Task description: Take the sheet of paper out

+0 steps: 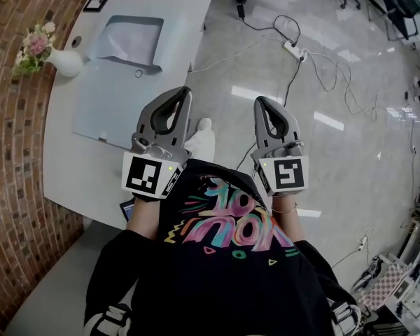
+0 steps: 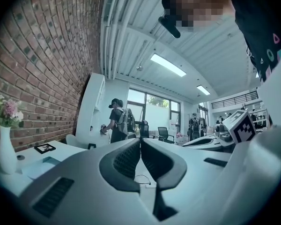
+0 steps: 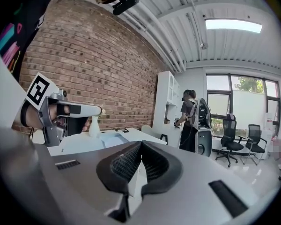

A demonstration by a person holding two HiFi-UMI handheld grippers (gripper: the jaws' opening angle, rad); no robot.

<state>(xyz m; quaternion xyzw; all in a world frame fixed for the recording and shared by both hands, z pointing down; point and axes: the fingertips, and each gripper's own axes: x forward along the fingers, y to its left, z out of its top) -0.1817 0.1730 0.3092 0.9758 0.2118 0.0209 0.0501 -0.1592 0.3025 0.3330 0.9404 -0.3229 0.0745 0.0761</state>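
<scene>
Grey left gripper and right gripper pointing forward, side by side, fingers closed, empty.

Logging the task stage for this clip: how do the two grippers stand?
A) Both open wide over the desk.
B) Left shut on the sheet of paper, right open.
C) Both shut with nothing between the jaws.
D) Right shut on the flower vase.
C: each gripper's own view shows the left gripper and the right gripper with jaws closed together and nothing between them.
</scene>
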